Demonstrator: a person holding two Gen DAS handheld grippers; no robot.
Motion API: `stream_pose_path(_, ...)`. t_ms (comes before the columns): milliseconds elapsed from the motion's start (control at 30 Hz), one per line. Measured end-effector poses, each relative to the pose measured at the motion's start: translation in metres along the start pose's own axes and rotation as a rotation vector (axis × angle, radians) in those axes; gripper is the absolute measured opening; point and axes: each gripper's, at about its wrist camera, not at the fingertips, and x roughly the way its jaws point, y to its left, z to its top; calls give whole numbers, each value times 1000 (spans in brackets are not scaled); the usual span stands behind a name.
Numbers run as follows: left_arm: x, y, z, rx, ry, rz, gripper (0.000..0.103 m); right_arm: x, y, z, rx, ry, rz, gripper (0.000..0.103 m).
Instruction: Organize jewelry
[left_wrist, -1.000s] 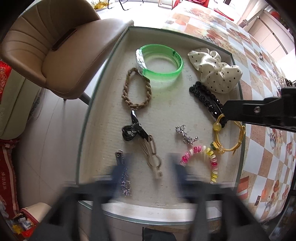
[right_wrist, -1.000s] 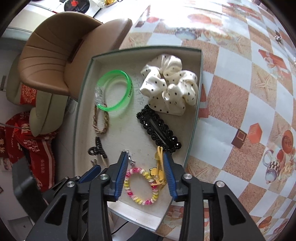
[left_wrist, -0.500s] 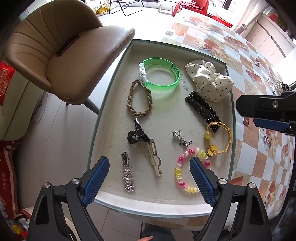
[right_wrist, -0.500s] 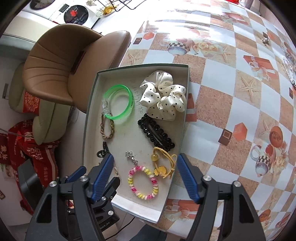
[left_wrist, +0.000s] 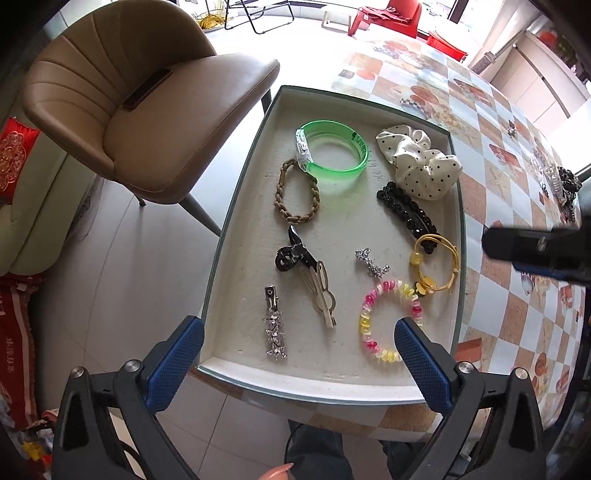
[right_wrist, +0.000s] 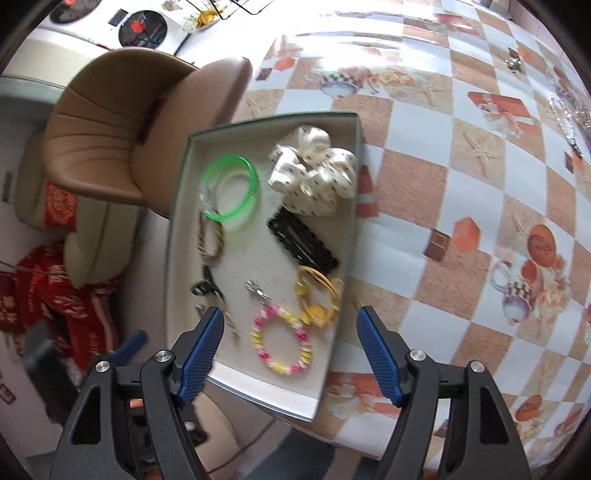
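A shallow white tray (left_wrist: 236, 206) on the table edge holds the jewelry: a green bangle (left_wrist: 332, 153), a polka-dot scrunchie (left_wrist: 419, 160), a braided tan band (left_wrist: 295, 192), a black beaded clip (left_wrist: 406, 210), a yellow cord bracelet (left_wrist: 436, 264), a pink-yellow bead bracelet (left_wrist: 388, 321), a silver charm (left_wrist: 371, 262), a black-and-beige clip (left_wrist: 306, 271) and a silver rhinestone clip (left_wrist: 274, 323). My left gripper (left_wrist: 299, 363) is open and empty above the tray's near edge. My right gripper (right_wrist: 290, 356) is open and empty, high above the tray (right_wrist: 181, 236).
A tan chair (left_wrist: 147, 110) stands left of the tray, over the tiled floor. The table has a checked orange-and-white cloth (right_wrist: 461, 184). More small jewelry lies at the table's far right (left_wrist: 554, 181). The right gripper's body (left_wrist: 535, 251) shows in the left wrist view.
Both grippers have opened wide and pulled up and back from the tray. The yellow cord bracelet, between the right fingers a second ago, lies free in the tray.
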Motion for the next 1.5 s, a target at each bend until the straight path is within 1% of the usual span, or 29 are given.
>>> stream_pose_path(67,-1,-1,-2,2,-1,2,103,1,-2,-6,1,6,-19,78)
stream_pose_path(100,-2,-1,-2,2,-2,3,103,1,-2,-9,-1,7,-28,80)
stream_pose_path(200,-5,0,-3,4,-1,-7,103,0,0,-17,-18,6,-64,80)
stream_pose_path(367,-12,2,-3,24,-16,7,103,-9,8,-28,-64,-25,-127,81)
stream_pose_path(433,-24,4,-3,34,-28,12,103,-14,11,-32,-78,-43,-151,81)
stream_pose_path(467,-27,6,-4,36,-34,12,103,-15,13,-33,-82,-49,-161,83)
stream_pose_path(500,-32,9,-5,37,-39,11,103,-17,15,-35,-85,-57,-170,91)
stream_pose_path(767,-57,26,-6,45,-84,-5,103,-36,29,-47,-86,-142,-214,91)
stream_pose_path(900,-69,31,-6,57,-110,-10,103,-43,39,-52,-88,-167,-250,91)
stream_pose_path(1000,-79,34,-6,73,-125,-18,103,-51,45,-56,-86,-194,-250,91)
stream_pose_path(1067,-85,34,-7,74,-128,-10,103,-57,51,-58,-88,-200,-244,91)
stream_pose_path(1200,-101,36,-8,46,-140,-10,103,-68,63,-59,-111,-203,-239,91)
stream_pose_path(1367,-123,36,-11,-16,-178,25,103,-86,78,-60,-189,-237,-277,91)
stream_pose_path(1433,-131,34,-15,-49,-176,41,103,-91,81,-60,-220,-237,-291,91)
stream_pose_path(1500,-138,31,-20,-73,-176,39,103,-99,83,-63,-247,-240,-302,91)
